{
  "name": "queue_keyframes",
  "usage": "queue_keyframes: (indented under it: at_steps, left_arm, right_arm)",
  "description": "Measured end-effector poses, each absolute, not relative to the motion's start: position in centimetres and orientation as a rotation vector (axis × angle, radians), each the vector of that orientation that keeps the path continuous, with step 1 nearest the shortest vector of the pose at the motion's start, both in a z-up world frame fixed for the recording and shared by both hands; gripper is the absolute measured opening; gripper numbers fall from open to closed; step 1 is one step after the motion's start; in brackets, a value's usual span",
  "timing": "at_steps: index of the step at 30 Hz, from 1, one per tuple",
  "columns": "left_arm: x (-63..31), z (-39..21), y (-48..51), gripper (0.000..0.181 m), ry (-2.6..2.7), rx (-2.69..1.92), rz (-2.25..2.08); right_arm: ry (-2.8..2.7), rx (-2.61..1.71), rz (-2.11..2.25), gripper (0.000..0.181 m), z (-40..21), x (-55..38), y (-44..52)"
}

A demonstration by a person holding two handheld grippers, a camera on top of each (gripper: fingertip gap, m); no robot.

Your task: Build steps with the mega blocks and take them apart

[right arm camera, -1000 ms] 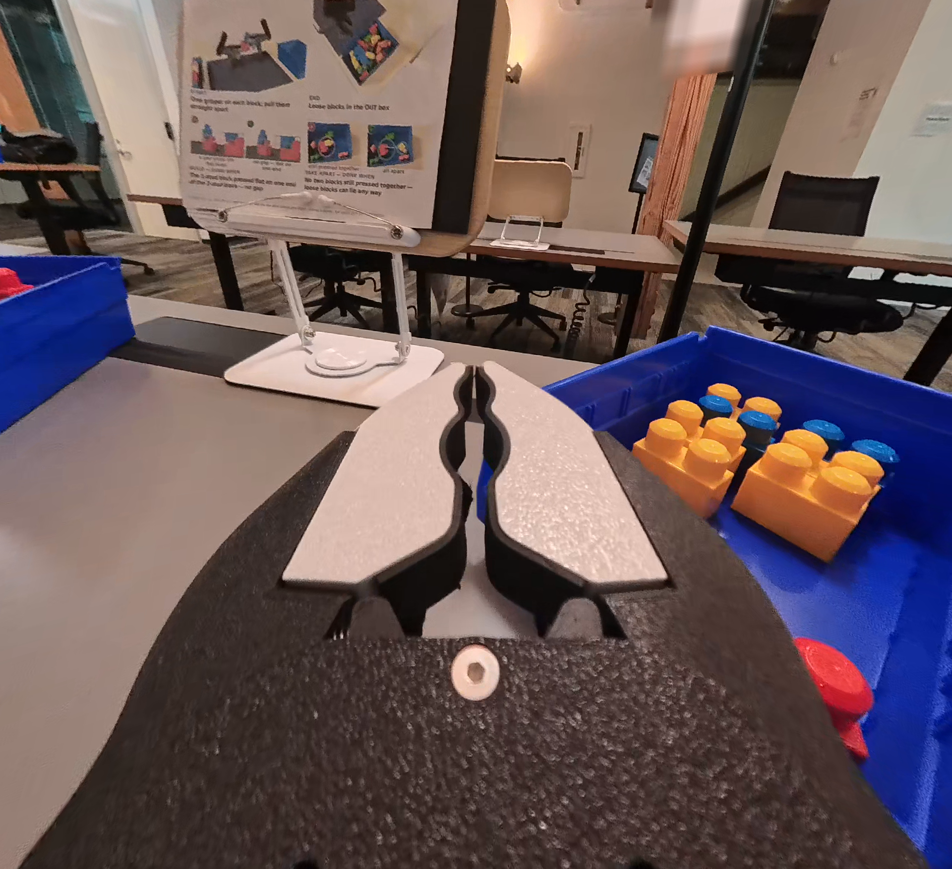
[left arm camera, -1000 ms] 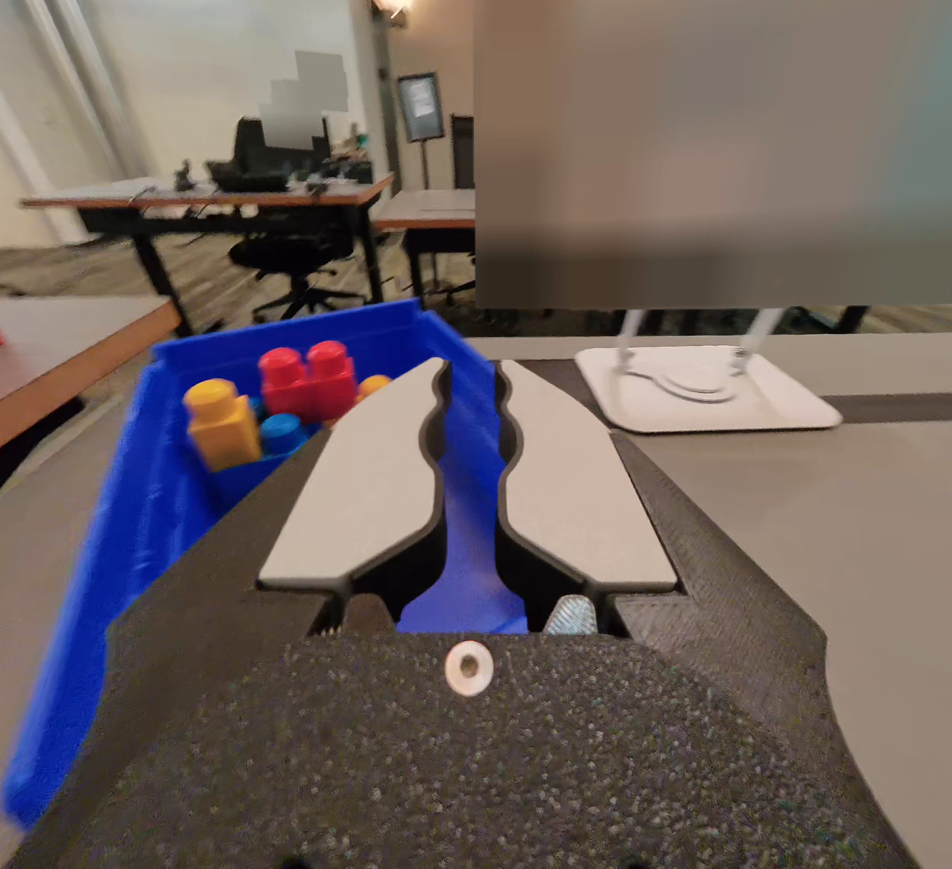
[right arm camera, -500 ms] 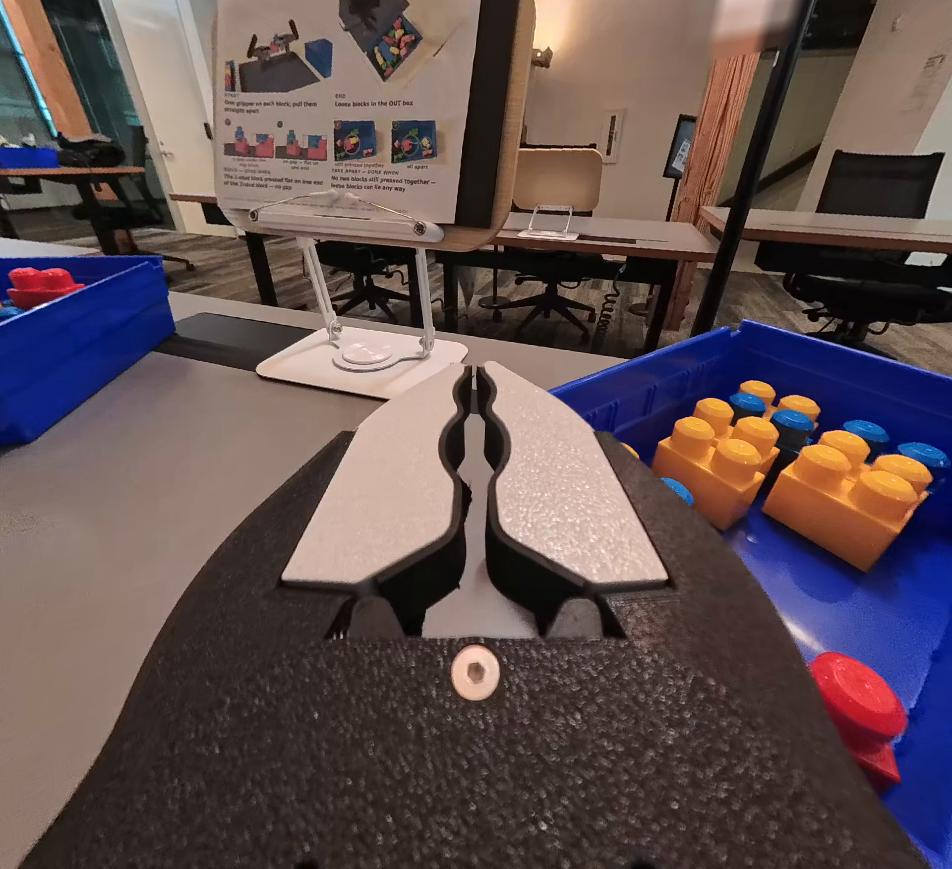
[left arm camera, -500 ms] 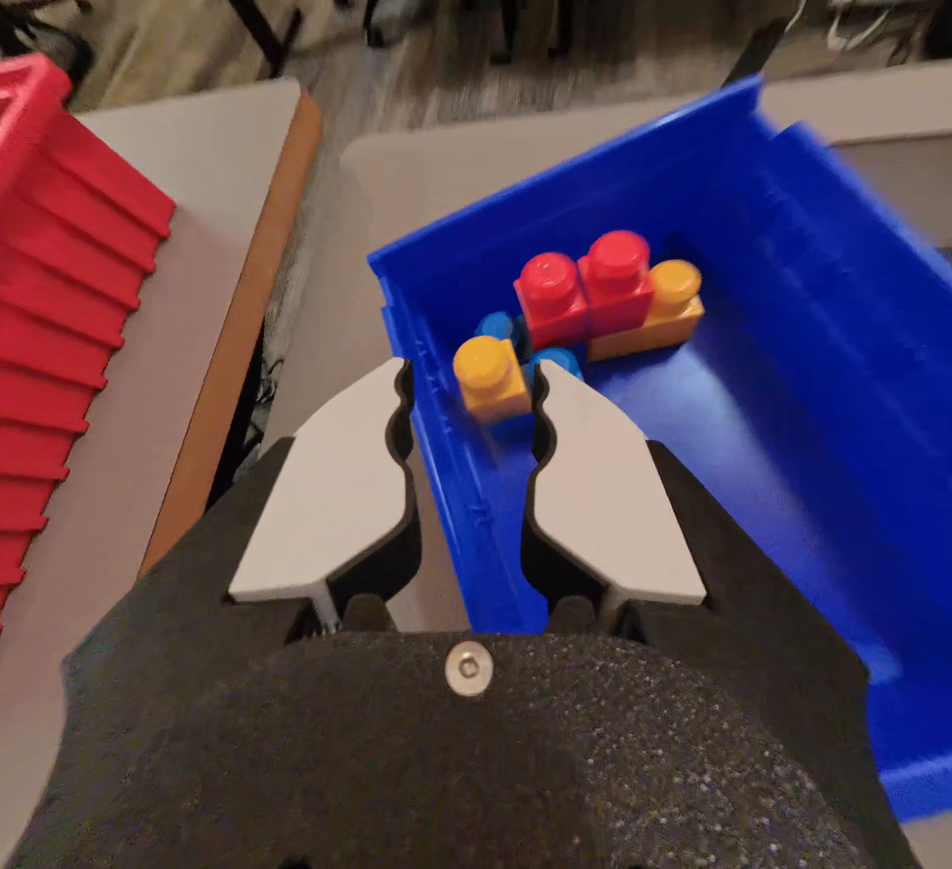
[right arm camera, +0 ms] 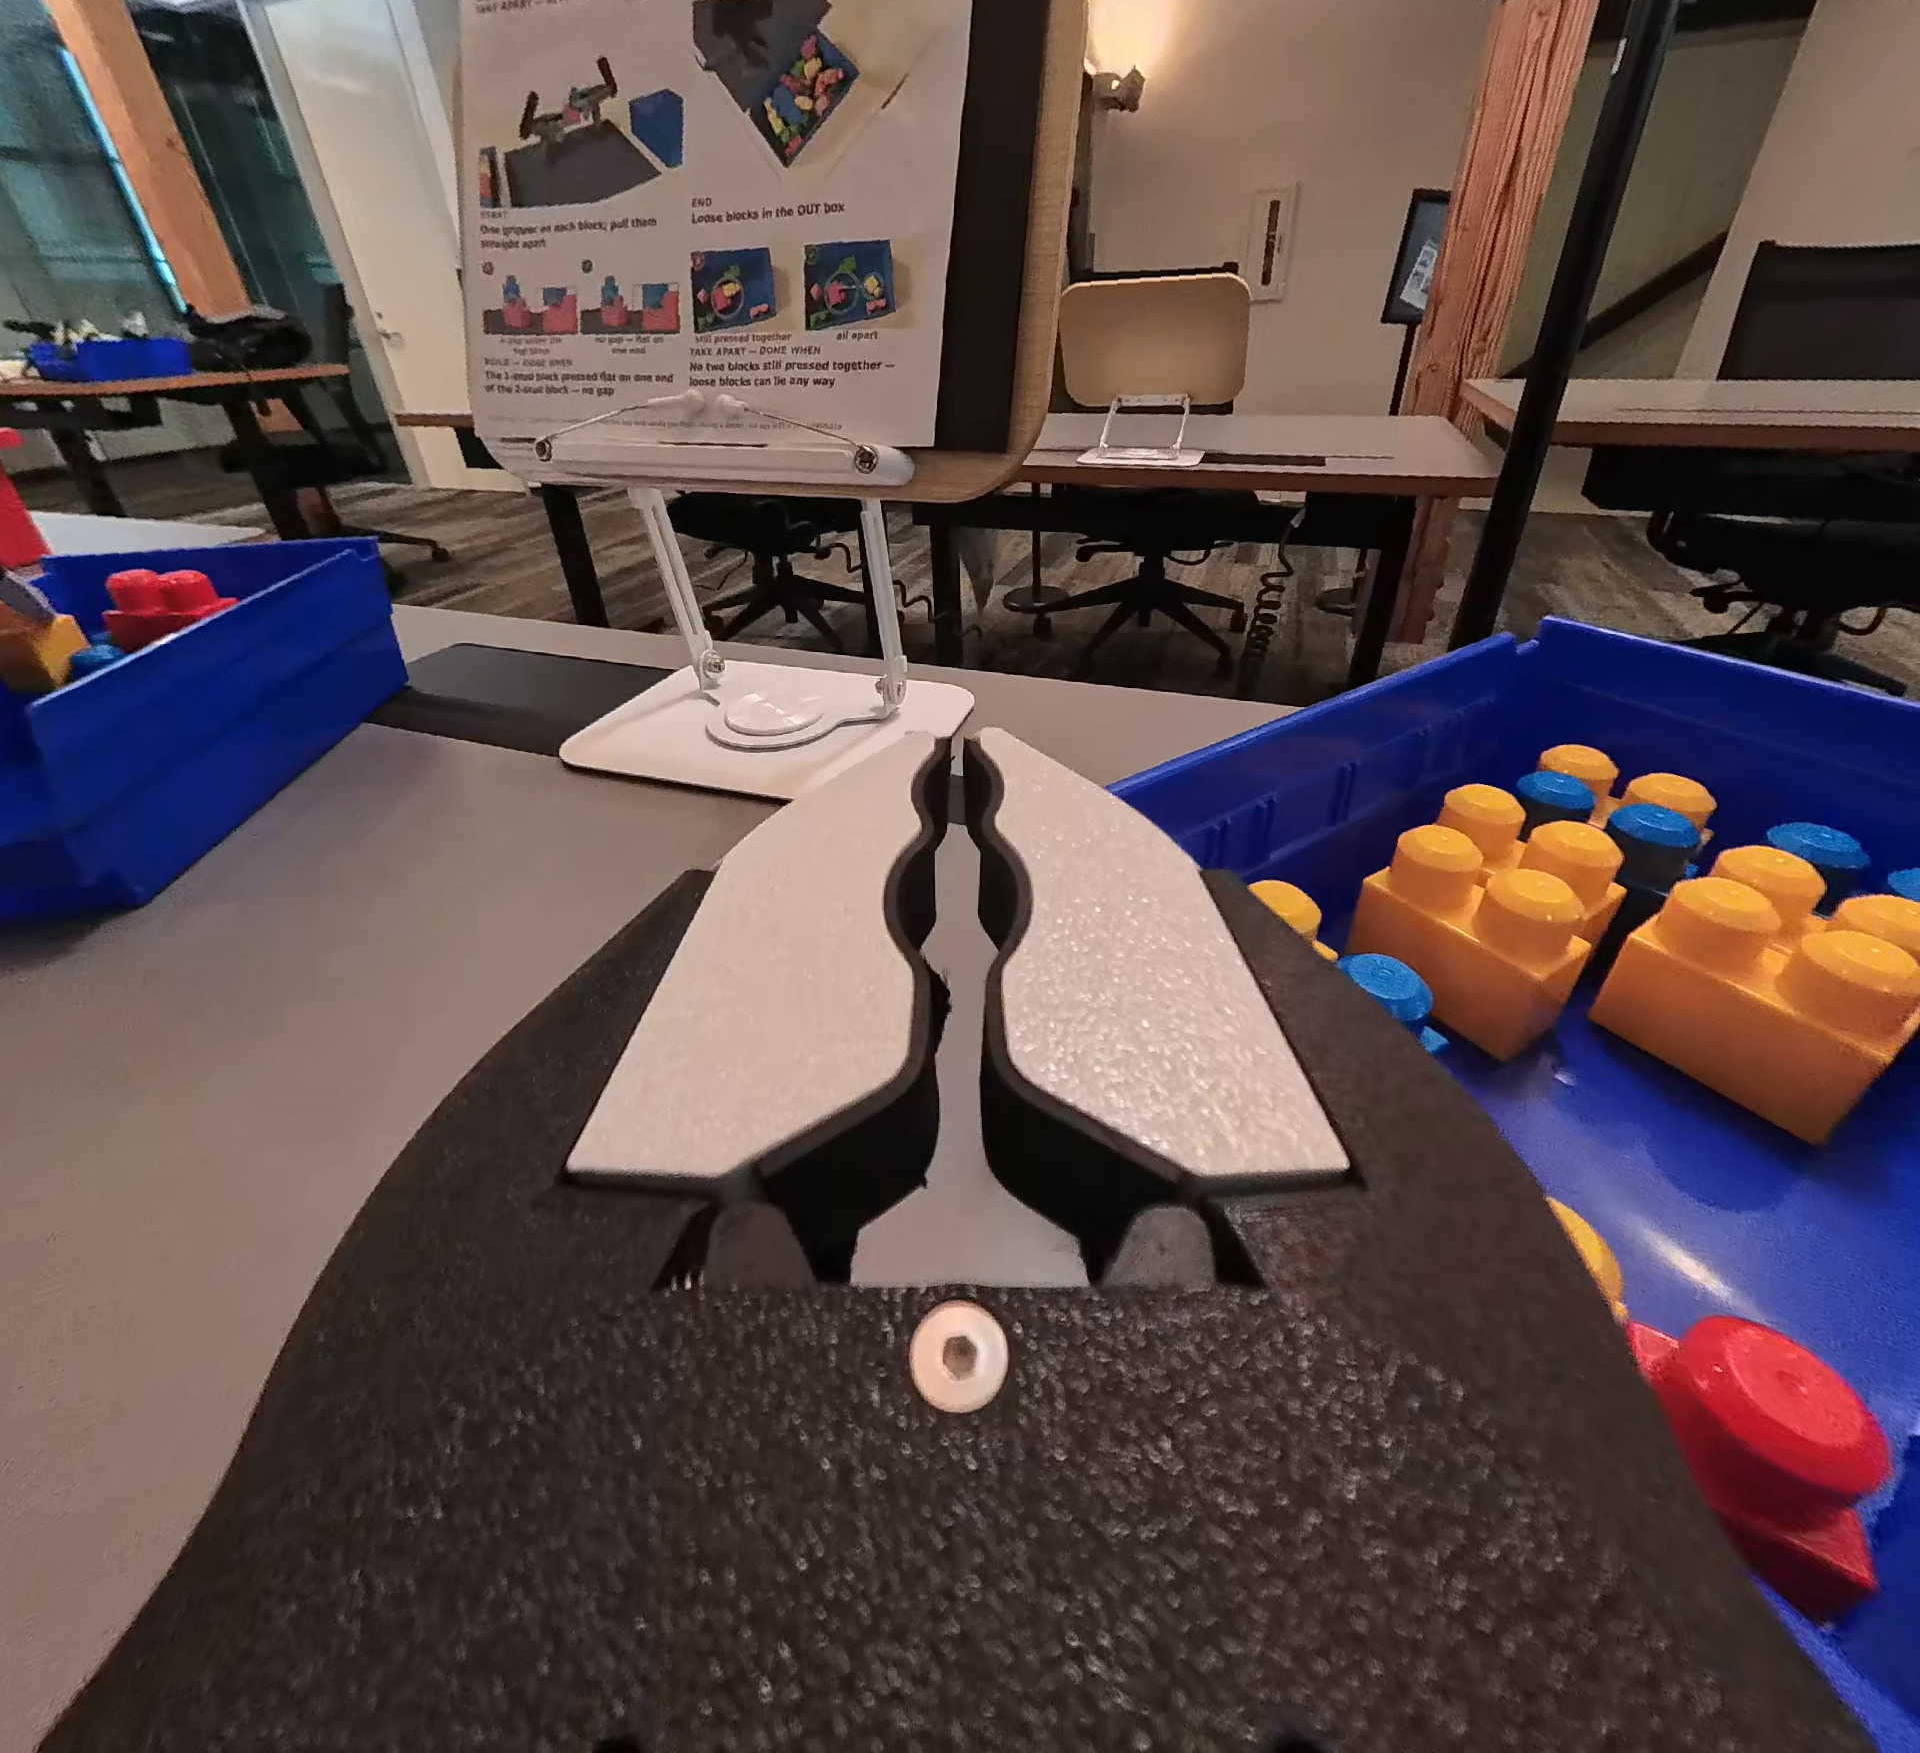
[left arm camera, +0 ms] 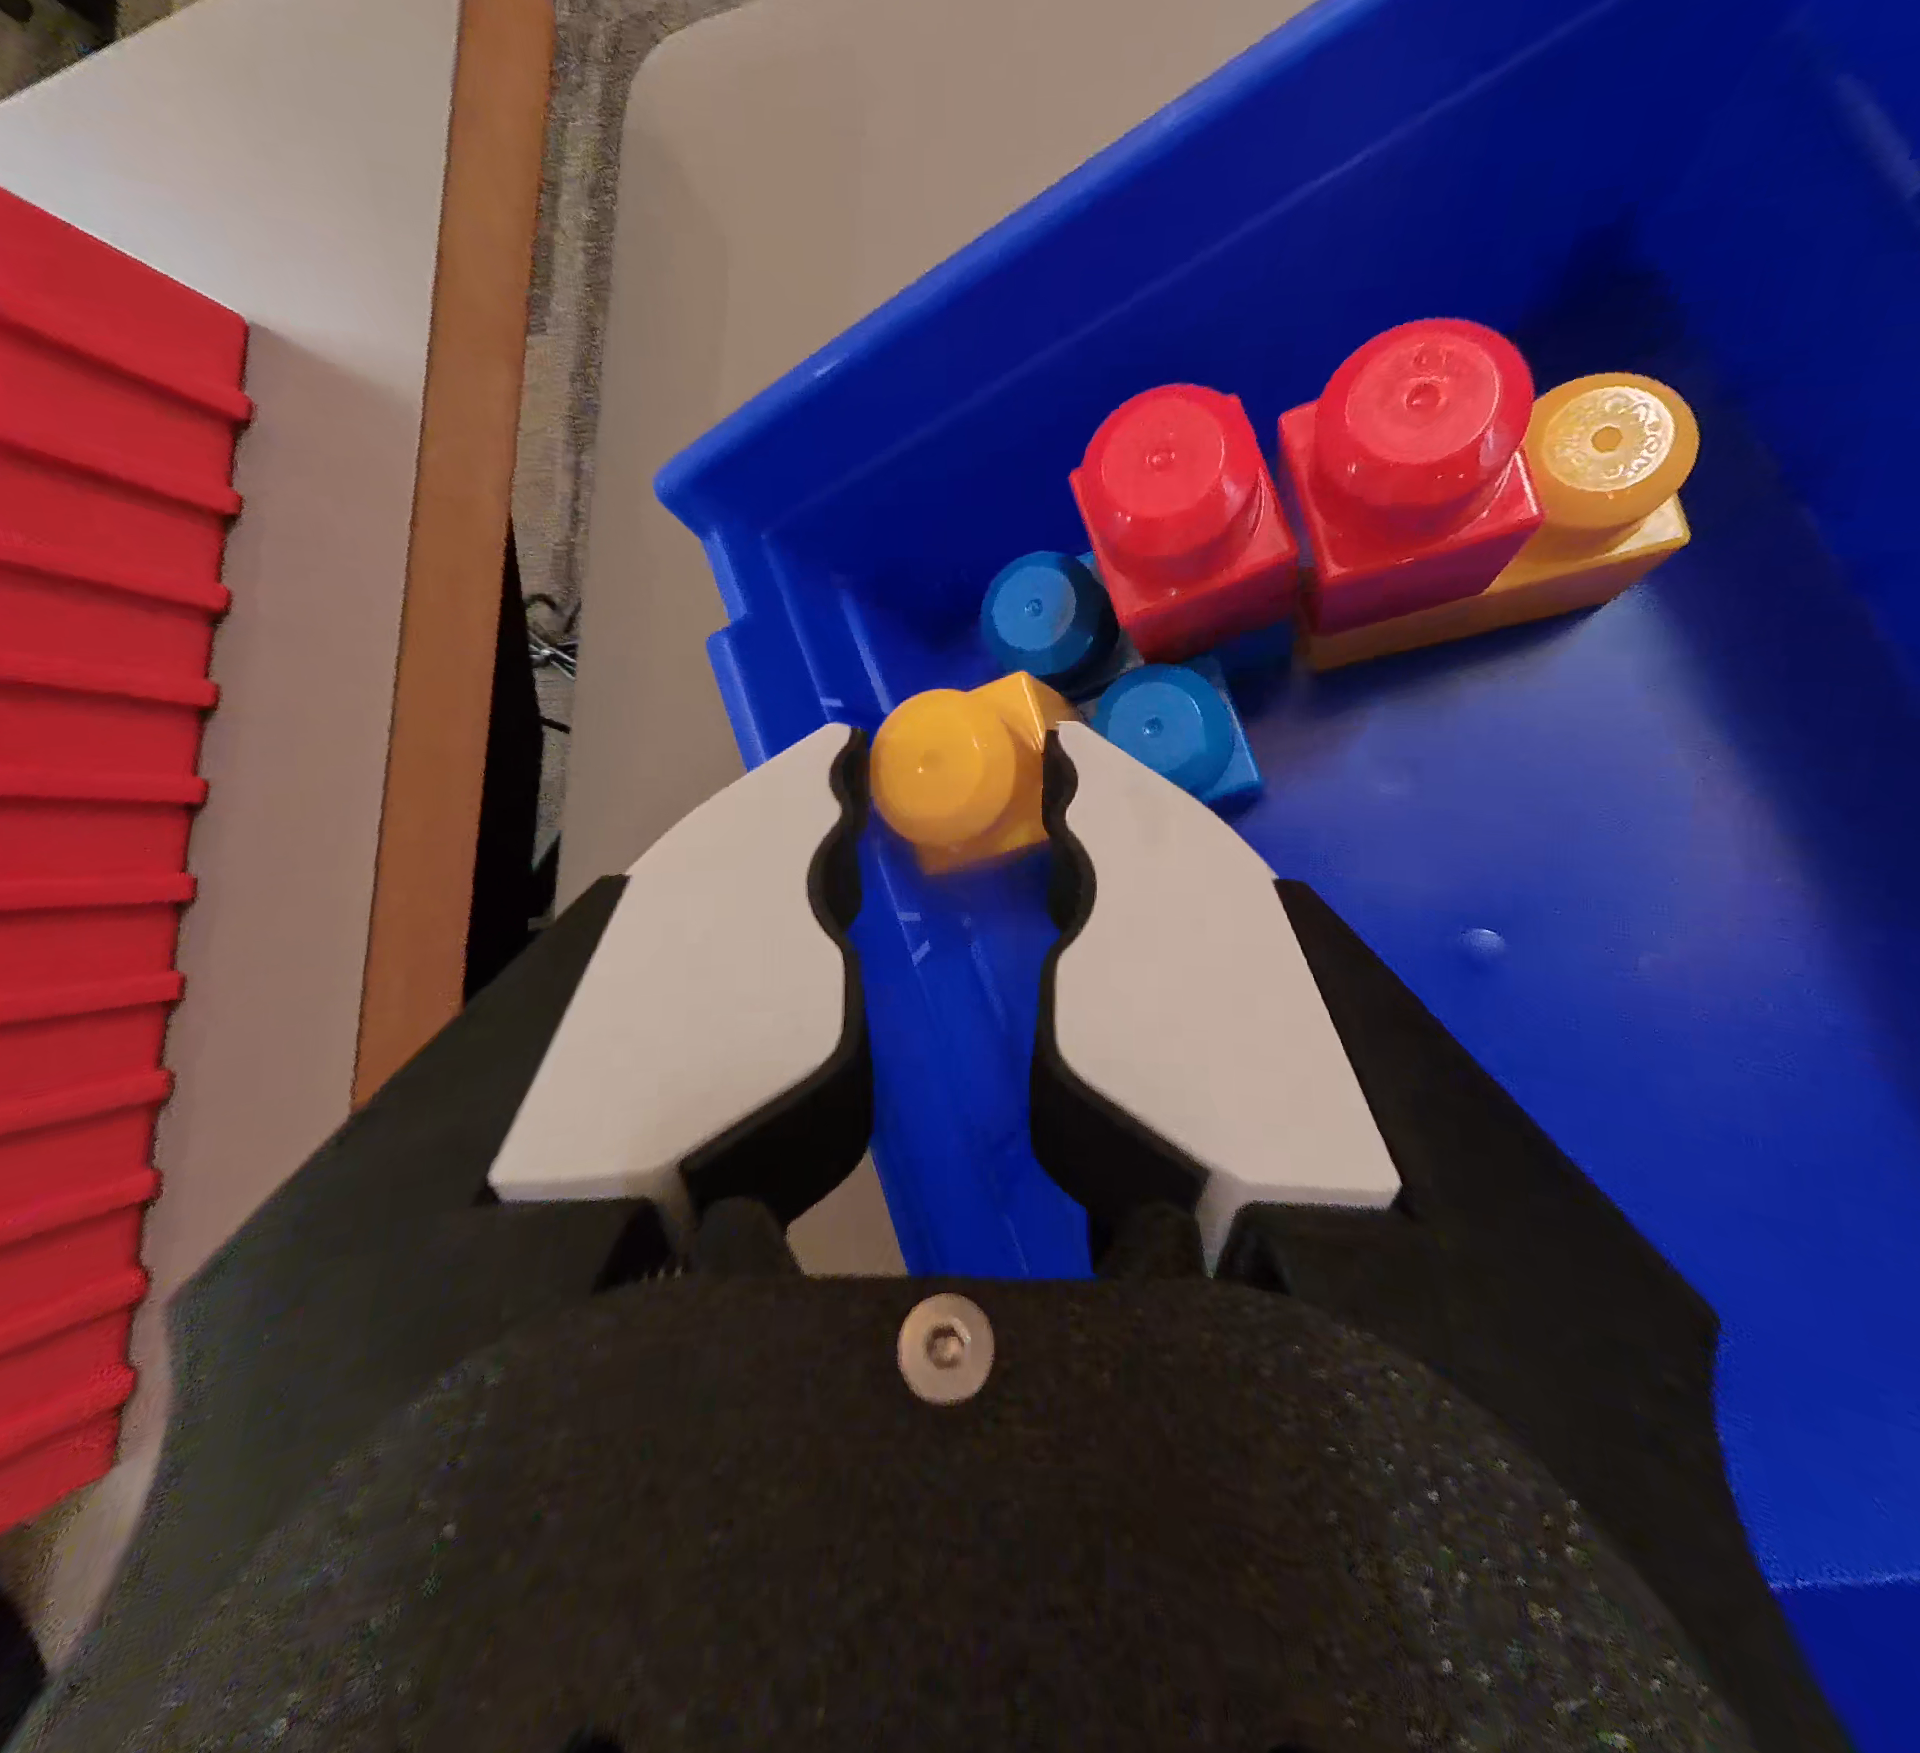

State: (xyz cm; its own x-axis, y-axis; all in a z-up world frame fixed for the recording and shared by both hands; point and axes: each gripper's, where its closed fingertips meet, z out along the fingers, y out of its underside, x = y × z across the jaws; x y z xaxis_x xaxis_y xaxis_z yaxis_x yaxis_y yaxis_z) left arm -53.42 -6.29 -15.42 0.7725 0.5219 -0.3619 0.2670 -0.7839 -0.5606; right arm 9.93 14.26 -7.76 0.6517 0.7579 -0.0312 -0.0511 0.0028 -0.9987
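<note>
- L gripper (left arm camera: 954, 794) up close, pointing down into the left blue bin (left arm camera: 1039, 269), near-left corner. Fingers (left arm camera: 717, 976) set either side of the small yellow block (left arm camera: 956, 784); both tips look right at its sides, but can't tell if they're squeezing yet — reads as closing on it, not a firm hold.
- That yellow block sits tilted against the bin's inner wall, 1 stud facing the cam.
- Just past it: 2 blue studs (left arm camera: 1164, 732) of a low blue piece, touching or nearly so w/ the yellow one.
- Farther in: a red block (left arm camera: 1184, 519) on blue, and another red block (left arm camera: 1413, 467) stacked on a long yellow block (left arm camera: 1600, 508) w/ 1 stud left bare = a finished step, still pressed together.
- Left of bin: tabletop (left arm camera: 790, 145), then a red ribbed thing (left arm camera: 94, 768) on the next table.
- R gripper (right arm camera: 958, 763) idle over the grey tabletop, fingers (right arm camera: 790, 976) nearly together, only a thin slit between, nothing in them.
- Beside it, right blue bin (right arm camera: 1351, 768) w/ bigger yellow blocks (right arm camera: 1486, 934), blue studs, a red block (right arm camera: 1766, 1454) at near edge.
- Beyond: white stand (right arm camera: 769, 716) holding an instruction sheet; left bin seen far off.
- Step, my read: picking a piece from the left bin, early in a build or take-apart round.
- Next calls for: firm clamp on the block's flat sides, straight lift clear of the wall, w/o dragging the blue neighbour. R needs to open before it can help.
</note>
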Motion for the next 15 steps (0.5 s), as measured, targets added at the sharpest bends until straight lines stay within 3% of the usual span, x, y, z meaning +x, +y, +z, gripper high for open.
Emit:
queue_keyframes:
  at_steps: [9,15]
  left_arm:
    - [-53.1,-14.6,-6.1,0.030,-0.514,-2.463,0.760]
    - [-48.4,-8.3,-5.1,0.030,-0.336,-2.254,0.700]
  right_arm:
    - [-0.659,-1.452,0.712,0.002,-8.1,9.5,14.0]
    - [-0.690,-1.449,0.725,0.002,-8.3,9.0,13.6]
